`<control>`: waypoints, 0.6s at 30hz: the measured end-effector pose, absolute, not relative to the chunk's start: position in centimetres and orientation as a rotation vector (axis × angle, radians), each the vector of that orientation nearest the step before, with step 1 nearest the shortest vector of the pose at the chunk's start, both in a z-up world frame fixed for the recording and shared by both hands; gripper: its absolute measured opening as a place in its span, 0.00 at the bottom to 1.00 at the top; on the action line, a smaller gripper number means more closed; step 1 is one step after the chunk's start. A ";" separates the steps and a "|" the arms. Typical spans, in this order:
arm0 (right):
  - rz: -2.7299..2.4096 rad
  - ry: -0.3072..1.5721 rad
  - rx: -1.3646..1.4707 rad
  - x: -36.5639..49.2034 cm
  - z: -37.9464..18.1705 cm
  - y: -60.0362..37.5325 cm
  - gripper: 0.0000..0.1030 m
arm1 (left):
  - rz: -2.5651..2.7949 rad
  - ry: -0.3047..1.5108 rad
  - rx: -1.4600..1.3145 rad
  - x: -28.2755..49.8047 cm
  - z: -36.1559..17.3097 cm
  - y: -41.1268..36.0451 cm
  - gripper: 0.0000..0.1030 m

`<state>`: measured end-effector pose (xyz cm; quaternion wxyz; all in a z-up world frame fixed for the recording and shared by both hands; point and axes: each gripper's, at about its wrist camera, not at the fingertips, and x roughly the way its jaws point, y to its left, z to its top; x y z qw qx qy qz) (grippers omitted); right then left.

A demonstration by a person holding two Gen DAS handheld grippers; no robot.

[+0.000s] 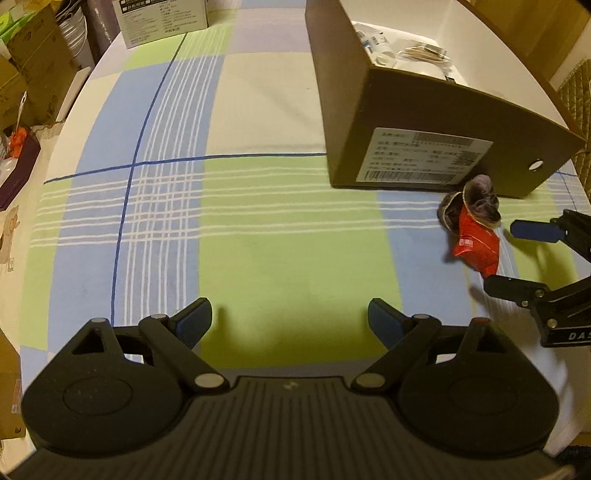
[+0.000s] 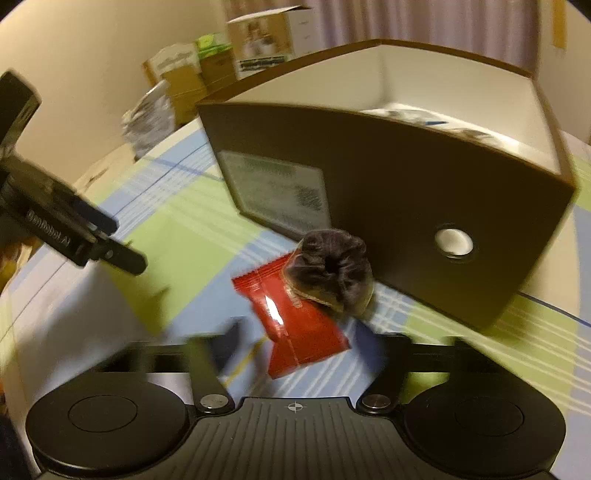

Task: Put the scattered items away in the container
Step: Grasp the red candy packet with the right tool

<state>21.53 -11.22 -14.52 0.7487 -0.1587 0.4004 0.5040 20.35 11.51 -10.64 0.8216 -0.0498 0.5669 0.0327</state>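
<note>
Right gripper (image 2: pixel 295 341) blurred, spread around red packet (image 2: pixel 295 332); contact unclear.

- A checked tablecloth (image 1: pixel 236 229) in green, blue and cream covers the table.
- At twelve o'clock on the far edge stands a white printed box (image 1: pixel 162 18).
- At ten o'clock, off the table, brown cardboard boxes (image 1: pixel 33 62) are stacked.
- Stacked white bowls (image 1: pixel 74 29) sit at eleven o'clock.
</note>
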 end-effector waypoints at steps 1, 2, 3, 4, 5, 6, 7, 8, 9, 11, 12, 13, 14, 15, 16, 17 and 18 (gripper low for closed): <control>1.103 0.878 -0.354 21.4 -14.8 -11.2 0.53 | 0.069 1.207 -0.106 20.4 -10.7 11.5 0.86; 1.107 0.868 -0.362 21.1 -14.9 -11.3 0.52 | 0.068 1.207 -0.106 20.4 -10.7 11.5 0.86; 1.112 0.866 -0.370 20.9 -14.8 -11.4 0.47 | 0.066 1.206 -0.107 20.4 -10.7 11.5 0.86; 1.120 0.872 -0.377 20.6 -14.7 -11.6 0.47 | 0.065 1.205 -0.108 20.4 -10.7 11.5 0.86; 1.128 0.880 -0.386 20.3 -14.7 -11.9 0.47 | 0.063 1.204 -0.110 20.4 -10.7 11.5 0.86; 1.140 0.886 -0.409 19.8 -14.6 -12.3 0.47 | 0.062 1.205 -0.110 20.4 -10.7 11.5 0.86; 1.147 0.888 -0.433 19.4 -14.5 -12.7 0.47 | 0.061 1.204 -0.110 20.4 -10.7 11.5 0.86; 1.149 0.893 -0.451 18.9 -14.4 -13.3 0.47 | 0.058 1.203 -0.110 20.3 -10.8 11.5 0.86; 1.148 0.911 -0.457 18.7 -14.3 -13.9 0.47 | 0.056 1.202 -0.111 20.3 -10.8 11.5 0.86; 1.137 0.964 -0.445 18.6 -14.1 -15.2 0.47 | 0.054 1.201 -0.113 20.2 -10.7 11.5 0.86; 1.125 0.981 -0.446 18.5 -14.0 -15.6 0.64 | 0.052 1.200 -0.115 20.1 -10.7 11.5 0.86; 1.100 0.979 -0.461 18.3 -13.8 -15.9 0.76 | 0.050 1.199 -0.117 20.1 -10.7 11.5 0.86; 1.088 0.937 -0.474 17.9 -13.5 -16.3 0.90 | 0.046 1.200 -0.118 20.0 -10.7 11.4 0.86; 1.095 0.890 -0.482 17.5 -13.3 -16.5 0.90 | 0.041 1.200 -0.118 20.0 -10.7 11.3 0.86; 1.102 0.866 -0.493 17.2 -13.2 -16.5 0.90 | 0.035 1.200 -0.116 20.0 -10.7 11.1 0.86; 1.097 0.860 -0.502 17.1 -13.2 -16.2 0.90 | 0.030 1.200 -0.114 20.1 -10.7 10.9 0.86; 1.096 0.856 -0.502 17.0 -13.2 -15.9 0.90 | 0.025 1.201 -0.112 20.2 -10.7 10.7 0.86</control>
